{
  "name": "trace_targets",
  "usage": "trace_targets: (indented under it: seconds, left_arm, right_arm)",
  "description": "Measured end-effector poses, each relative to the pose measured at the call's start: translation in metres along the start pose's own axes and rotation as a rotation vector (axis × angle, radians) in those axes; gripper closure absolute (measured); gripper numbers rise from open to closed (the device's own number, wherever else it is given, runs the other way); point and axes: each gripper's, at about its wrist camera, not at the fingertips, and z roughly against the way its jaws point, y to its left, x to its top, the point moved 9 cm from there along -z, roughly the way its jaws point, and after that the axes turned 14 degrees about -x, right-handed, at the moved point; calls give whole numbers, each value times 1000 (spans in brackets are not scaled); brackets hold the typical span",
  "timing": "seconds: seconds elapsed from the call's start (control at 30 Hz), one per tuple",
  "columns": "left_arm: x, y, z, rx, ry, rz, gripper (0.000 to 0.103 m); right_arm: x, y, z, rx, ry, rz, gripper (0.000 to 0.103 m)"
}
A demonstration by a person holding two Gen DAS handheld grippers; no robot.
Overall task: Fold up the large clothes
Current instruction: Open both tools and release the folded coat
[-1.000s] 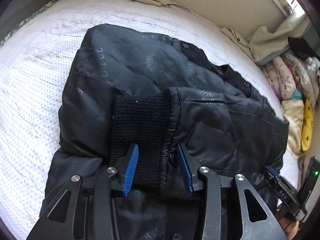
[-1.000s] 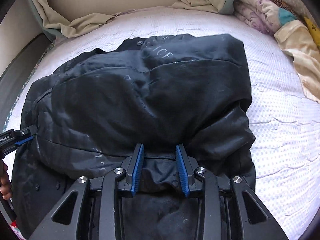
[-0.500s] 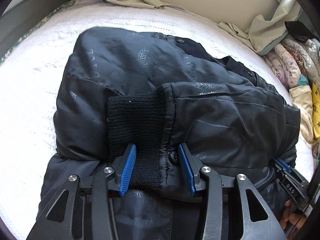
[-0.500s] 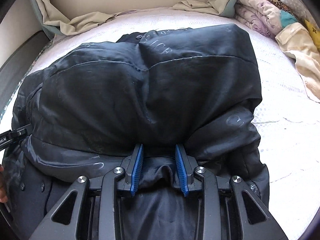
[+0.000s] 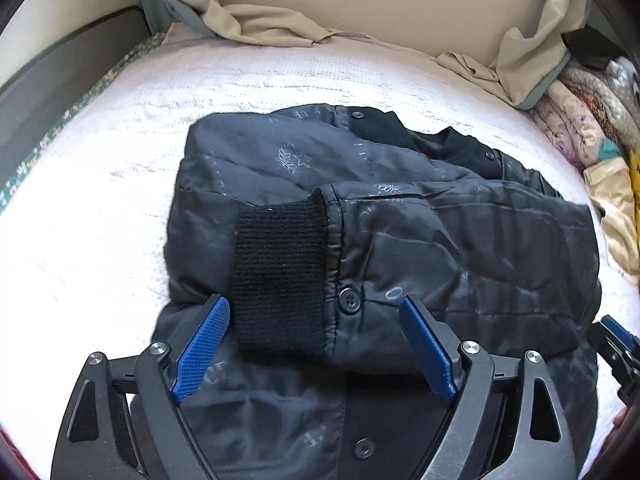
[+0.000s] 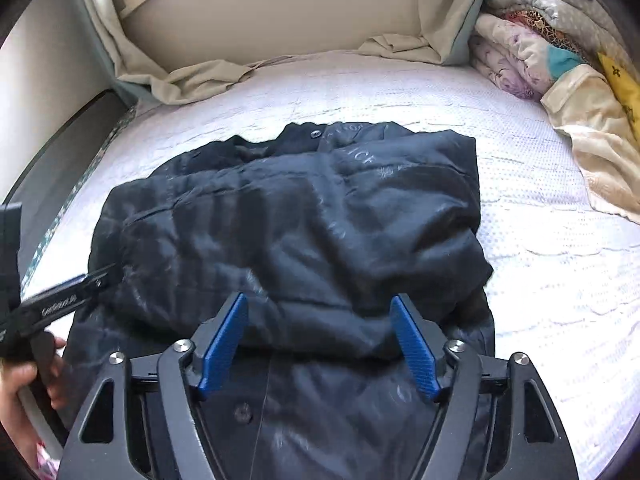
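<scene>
So the black padded jacket (image 5: 400,240) is lying folded up in the middle of the bed (image 5: 100,240), on a white textured mattress cover.

The left wrist view is the only one where you get the ribbed knit cuff (image 5: 280,276) of a sleeve, folded across the top of the jacket, plus a button (image 5: 349,300) right beside it and the little leaf-and-star print on the fabric. The left gripper (image 5: 316,344) hangs just above the near edge, its jaws opening wide, blue pads clear of the cloth on both sides, so it has hold of nothing. The tip of the right gripper (image 5: 618,344) pokes in at the right edge.

The right wrist view shows the other half: a smooth, puffy folded panel with faint lettering, no cuff visible. The right gripper (image 6: 320,344) is also opening, pads apart with jacket below and between them but not pinched. Here you also see the left gripper (image 6: 60,304) from the side and the person's hand (image 6: 24,384) around its handle.

Room stuff: beige sheet (image 6: 192,80) bunched against the far wall, a stack of folded patterned blankets (image 6: 532,52) off to the right, and a dark bed frame edge (image 5: 60,92) on the left.
</scene>
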Motion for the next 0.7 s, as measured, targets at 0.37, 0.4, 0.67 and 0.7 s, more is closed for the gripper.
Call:
trace_targets:
  seconds: [0.37,0.4,0.67,0.7]
  left_arm:
    - [-14,7,24,73,3,-75,11]
    - [-14,7,27,74,2,-79,11]
    - [-16,18,55,39,-5,-47,11]
    - [-16,22,61,37,-8,-39,11]
  right_arm:
    - [-66,-6,1,-63,105,100,30]
    - [-72,-6,-4,-80,112,108,30]
    - [-102,-3,-27,-169,22,154,26]
    - [-105,-3,-29,-170,1,149,25]
